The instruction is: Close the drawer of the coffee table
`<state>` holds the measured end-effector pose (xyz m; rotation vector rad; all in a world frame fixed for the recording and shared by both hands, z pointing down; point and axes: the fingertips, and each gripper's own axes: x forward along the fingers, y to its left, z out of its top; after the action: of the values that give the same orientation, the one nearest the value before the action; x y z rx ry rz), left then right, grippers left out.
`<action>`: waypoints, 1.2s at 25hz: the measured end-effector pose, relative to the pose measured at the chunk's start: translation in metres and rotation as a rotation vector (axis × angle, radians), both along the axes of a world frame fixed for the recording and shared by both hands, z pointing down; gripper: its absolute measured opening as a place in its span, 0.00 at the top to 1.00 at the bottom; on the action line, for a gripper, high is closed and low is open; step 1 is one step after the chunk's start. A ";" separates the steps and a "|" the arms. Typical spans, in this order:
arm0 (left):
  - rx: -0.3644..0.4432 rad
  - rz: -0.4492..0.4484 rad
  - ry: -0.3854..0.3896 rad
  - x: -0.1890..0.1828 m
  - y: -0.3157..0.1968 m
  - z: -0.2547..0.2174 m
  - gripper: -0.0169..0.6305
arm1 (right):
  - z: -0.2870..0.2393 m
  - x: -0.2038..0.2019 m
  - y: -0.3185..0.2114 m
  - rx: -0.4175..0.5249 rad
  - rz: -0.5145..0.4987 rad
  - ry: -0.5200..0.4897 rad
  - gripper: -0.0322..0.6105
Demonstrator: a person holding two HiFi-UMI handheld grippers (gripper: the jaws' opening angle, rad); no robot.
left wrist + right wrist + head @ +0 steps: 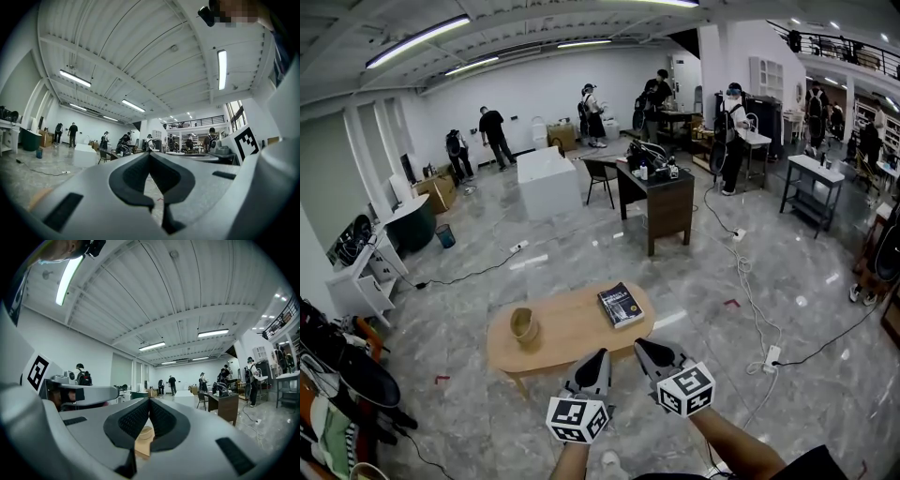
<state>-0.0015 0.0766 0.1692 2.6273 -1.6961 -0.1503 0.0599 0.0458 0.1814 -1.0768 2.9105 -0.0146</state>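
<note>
The oval wooden coffee table (572, 328) stands on the grey floor just ahead of me, with a dark book (621, 305) at its right end and a tan cup (524, 326) at its left. No drawer front shows from here; my grippers cover the table's near edge. The left gripper (601, 355) and right gripper (640, 344) hover side by side over that edge, both shut and holding nothing. In the left gripper view the left gripper (149, 153) has its tips together. The right gripper (149, 399) is the same, with the cup (144, 431) and table top (142, 446) below.
A dark desk (661, 199) and a chair (600, 178) stand beyond the table, with a white block (548, 180) to their left. Cables and a power strip (772, 357) lie on the floor to the right. Several people stand far back. Clutter lines the left wall.
</note>
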 end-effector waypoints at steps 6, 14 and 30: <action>0.010 -0.015 0.004 0.016 0.019 0.003 0.98 | 0.004 0.015 0.019 0.005 -0.014 0.000 0.92; 0.018 -0.035 0.013 0.021 0.040 0.002 0.98 | 0.005 0.019 0.040 0.013 -0.043 0.010 0.92; 0.017 -0.022 0.033 0.033 0.050 -0.001 0.98 | 0.006 0.032 0.055 0.014 -0.031 0.008 0.92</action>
<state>0.0315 0.1271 0.1681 2.6036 -1.7217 -0.2090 0.0923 0.1013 0.1873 -1.0315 2.9298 0.0093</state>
